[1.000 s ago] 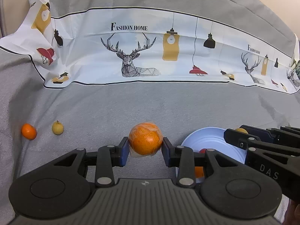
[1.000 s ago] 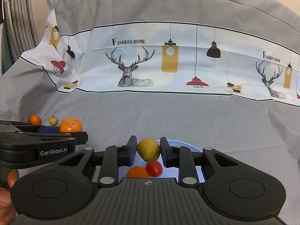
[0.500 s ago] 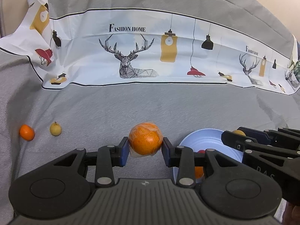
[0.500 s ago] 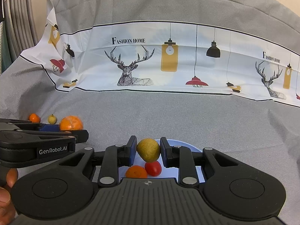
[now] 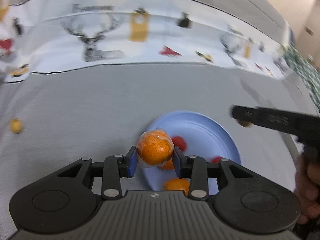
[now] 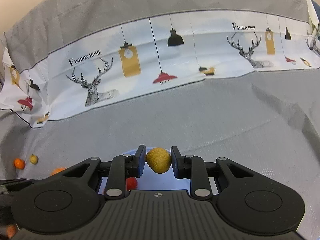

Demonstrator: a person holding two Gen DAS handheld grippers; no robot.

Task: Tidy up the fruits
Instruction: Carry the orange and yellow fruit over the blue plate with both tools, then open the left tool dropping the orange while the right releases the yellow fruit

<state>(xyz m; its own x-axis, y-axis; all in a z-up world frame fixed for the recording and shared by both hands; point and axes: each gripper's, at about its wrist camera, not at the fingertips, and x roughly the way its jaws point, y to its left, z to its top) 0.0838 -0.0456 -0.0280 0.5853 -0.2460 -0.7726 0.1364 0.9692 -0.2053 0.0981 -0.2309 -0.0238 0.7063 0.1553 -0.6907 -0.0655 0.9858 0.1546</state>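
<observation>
My left gripper (image 5: 155,159) is shut on a plastic-wrapped orange (image 5: 155,150) and holds it over the left rim of the blue plate (image 5: 204,128). The plate holds a red fruit (image 5: 179,142), a second red fruit (image 5: 216,159) and an orange (image 5: 177,186). My right gripper (image 6: 158,161) is shut on a yellow-brown pear (image 6: 158,160) above the plate's far edge (image 6: 130,152). From the left wrist view the right gripper (image 5: 270,118) hangs at the plate's right side. A red fruit (image 6: 131,183) shows under the right gripper.
A small yellow fruit (image 5: 16,126) lies on the grey cloth at far left. In the right wrist view it (image 6: 33,159) sits beside a small orange (image 6: 19,163). A printed deer cloth (image 6: 160,64) rises at the back.
Both grippers have swung right. The left gripper moved with the orange from left of the plate to over its rim. The right gripper moved with the pear toward the plate's right side.
</observation>
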